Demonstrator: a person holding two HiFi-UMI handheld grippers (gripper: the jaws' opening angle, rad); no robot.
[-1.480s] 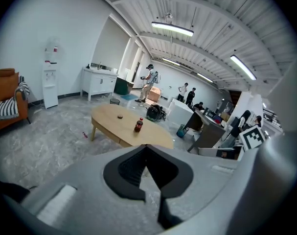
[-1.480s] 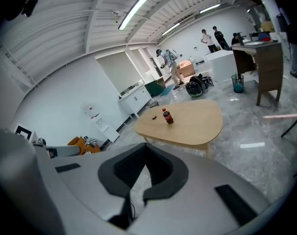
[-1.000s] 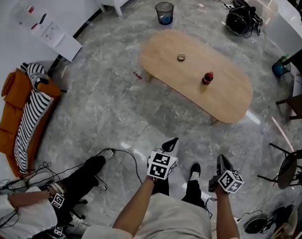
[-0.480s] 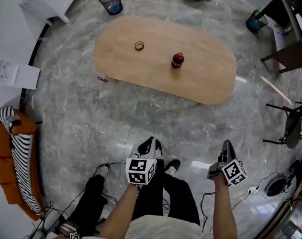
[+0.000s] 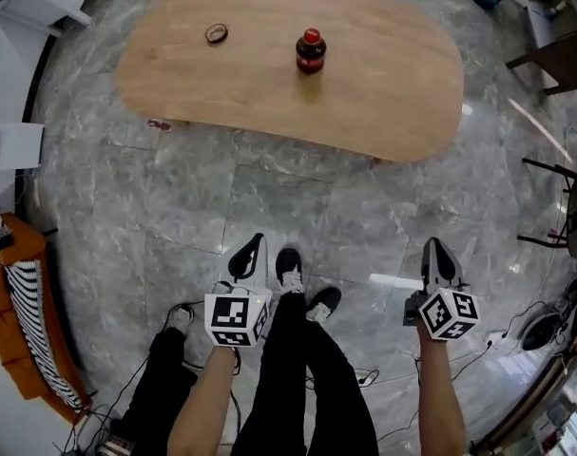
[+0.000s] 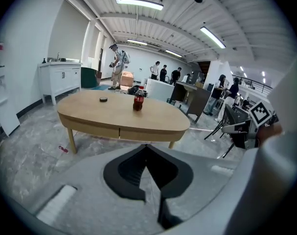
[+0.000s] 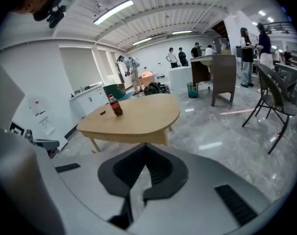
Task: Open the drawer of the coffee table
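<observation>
Oval wooden counter point(image 5: 393, 74) ahead on grey marble floor point(image 5: 269, 188). In its near apron, drawer point(image 6: 95, 127) shut flush, thin seam at its right edge. Upright cola bottle point(image 5: 310, 50) mid-counter; small dark round thing point(image 5: 216, 33) near it, apart. Both grippers low over floor, well short of counter. On left gripper point(image 5: 256, 243), fingers pressed together, nothing between. On right gripper point(image 5: 434, 247), fingers likewise pressed together, empty, pointing toward counter's rounded end.
</observation>
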